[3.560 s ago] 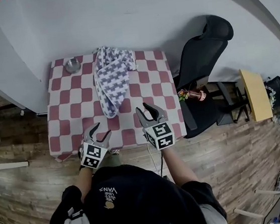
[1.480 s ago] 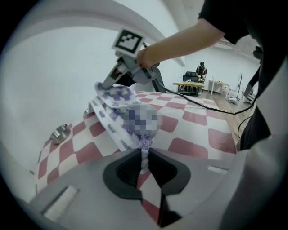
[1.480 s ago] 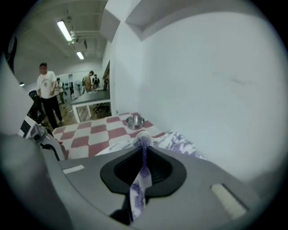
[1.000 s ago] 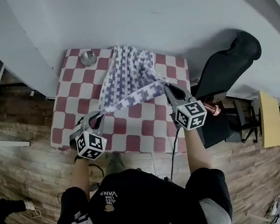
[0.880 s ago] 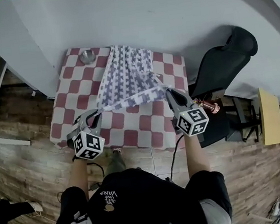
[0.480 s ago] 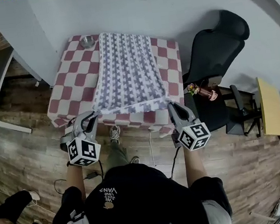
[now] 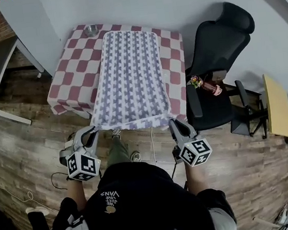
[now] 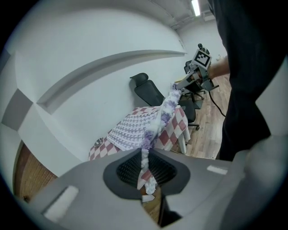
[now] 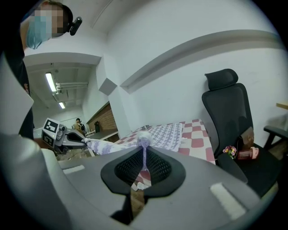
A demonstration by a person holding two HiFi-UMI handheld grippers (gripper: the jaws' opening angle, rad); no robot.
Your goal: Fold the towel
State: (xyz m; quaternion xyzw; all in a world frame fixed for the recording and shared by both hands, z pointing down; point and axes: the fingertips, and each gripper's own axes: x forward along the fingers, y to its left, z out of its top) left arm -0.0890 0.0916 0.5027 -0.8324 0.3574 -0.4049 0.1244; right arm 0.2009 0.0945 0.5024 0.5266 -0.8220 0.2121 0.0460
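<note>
The white-and-purple patterned towel (image 7: 130, 72) lies stretched out lengthwise over the red-and-white checkered table (image 7: 70, 69). Its near edge hangs in the air past the table's front edge. My left gripper (image 7: 94, 129) is shut on the towel's near left corner (image 8: 145, 155). My right gripper (image 7: 172, 122) is shut on the near right corner (image 9: 144, 152). The near edge runs taut between the two grippers. Each gripper view shows the other: the right gripper (image 8: 191, 78) and the left gripper (image 9: 63, 134).
A small metal bowl (image 7: 91, 30) sits at the table's far edge, left of the towel. A black office chair (image 7: 219, 50) stands right of the table, with a bottle and flowers (image 7: 206, 85) on its seat. Wood floor lies around me; a white wall is behind the table.
Both grippers have drawn back toward me with the towel's corners. The towel, bunched and lifted before, now lies spread flat along the table with its near edge past the front.
</note>
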